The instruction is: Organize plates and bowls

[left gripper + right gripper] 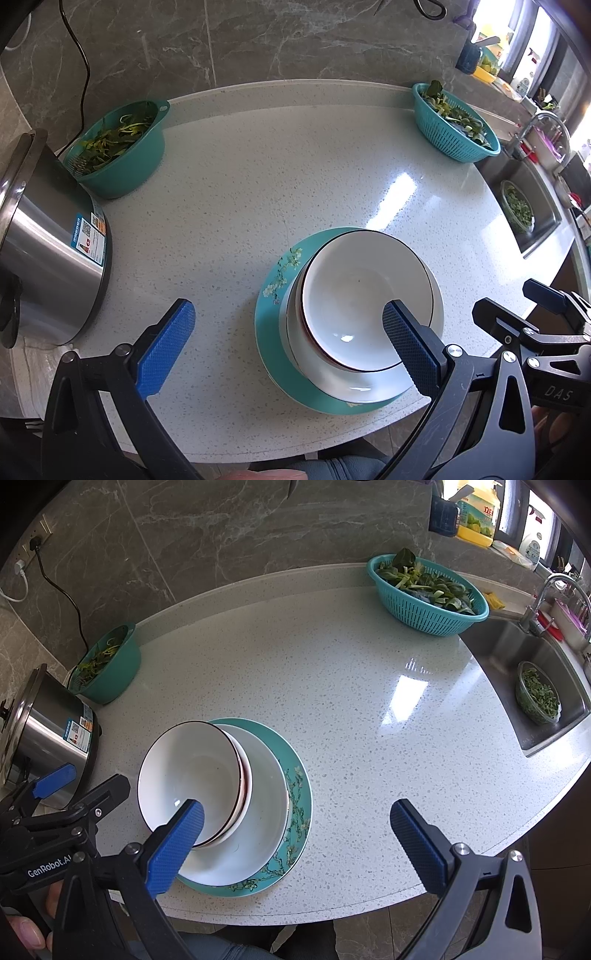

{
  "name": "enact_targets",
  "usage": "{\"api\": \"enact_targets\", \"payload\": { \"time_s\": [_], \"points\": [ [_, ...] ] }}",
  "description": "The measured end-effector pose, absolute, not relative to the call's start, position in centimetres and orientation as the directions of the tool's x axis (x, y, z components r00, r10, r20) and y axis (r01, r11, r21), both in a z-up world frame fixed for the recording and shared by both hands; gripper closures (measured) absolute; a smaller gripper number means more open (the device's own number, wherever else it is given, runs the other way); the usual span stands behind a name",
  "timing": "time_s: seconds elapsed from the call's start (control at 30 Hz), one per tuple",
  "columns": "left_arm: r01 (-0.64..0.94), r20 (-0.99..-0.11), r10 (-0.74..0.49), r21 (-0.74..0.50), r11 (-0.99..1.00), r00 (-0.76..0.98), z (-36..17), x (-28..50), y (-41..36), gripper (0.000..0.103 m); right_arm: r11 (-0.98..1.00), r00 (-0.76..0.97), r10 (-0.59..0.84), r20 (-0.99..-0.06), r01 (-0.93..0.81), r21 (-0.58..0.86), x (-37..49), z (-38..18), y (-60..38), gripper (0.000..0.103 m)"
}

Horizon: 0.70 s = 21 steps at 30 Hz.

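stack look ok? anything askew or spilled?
No spills or damage visible. The top bowl sits off-centre, shifted towards the pot side of the white plate and teal plate. Both grippers, left and right, are open.

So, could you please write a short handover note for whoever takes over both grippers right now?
Left gripper: open, empty, low over the counter beside the stack, one finger in front of the top bowl.
Right gripper: open, empty, on the stack's other side.
Stack near the front edge of the speckled countertop: teal floral plate at the bottom, white plate on it, then a red-rimmed bowl, with the black-rimmed white bowl nested on top, off-centre.
Done: plates and bowls appear gathered into one pile.
Left: possibly centre the bowls; no other loose dishes are visible on the counter.
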State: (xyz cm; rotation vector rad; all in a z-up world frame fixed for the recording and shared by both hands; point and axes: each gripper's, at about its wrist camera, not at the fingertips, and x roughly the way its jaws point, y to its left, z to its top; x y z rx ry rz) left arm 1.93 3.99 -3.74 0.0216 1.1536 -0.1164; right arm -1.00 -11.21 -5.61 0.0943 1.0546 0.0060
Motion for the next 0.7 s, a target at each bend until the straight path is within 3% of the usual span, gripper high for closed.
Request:
{"api": "enact_targets", "payload": {
  "time_s": [0.7],
  "points": [
    [0.099, -0.902, -0.09, -0.052, 0.994, 0.423, -3.68, 1.93, 4.11, 0.0, 0.996, 0.487, 0.056, -0.872, 0.032, 0.082, -0.58, -6.18, -11.27, 0.0]
  ]
}}
